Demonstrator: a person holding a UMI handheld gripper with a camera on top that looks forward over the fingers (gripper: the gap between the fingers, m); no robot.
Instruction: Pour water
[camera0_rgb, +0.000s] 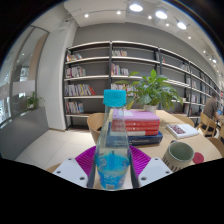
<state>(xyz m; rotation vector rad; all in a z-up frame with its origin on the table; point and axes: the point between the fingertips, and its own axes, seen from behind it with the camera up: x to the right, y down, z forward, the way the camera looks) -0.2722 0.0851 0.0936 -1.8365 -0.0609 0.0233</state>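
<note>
Clear plastic water bottle with light-blue cap (112, 150) stands upright at bottom centre, clamped between the gripper (112, 172) fingers — purple pads (86, 160) press both sides. Lower right: green ceramic cup (180, 155) on wooden table (60, 148). Behind bottle — stack of red books (138, 123), leafy potted plant (150, 90).

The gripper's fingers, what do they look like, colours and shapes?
The gripper has two pale grey, blocky fingers, each wearing a magenta-purple pad on its inner face. The fingers look flat-topped and angular, widening towards the camera. No cables, markings or sleeve show.
</note>
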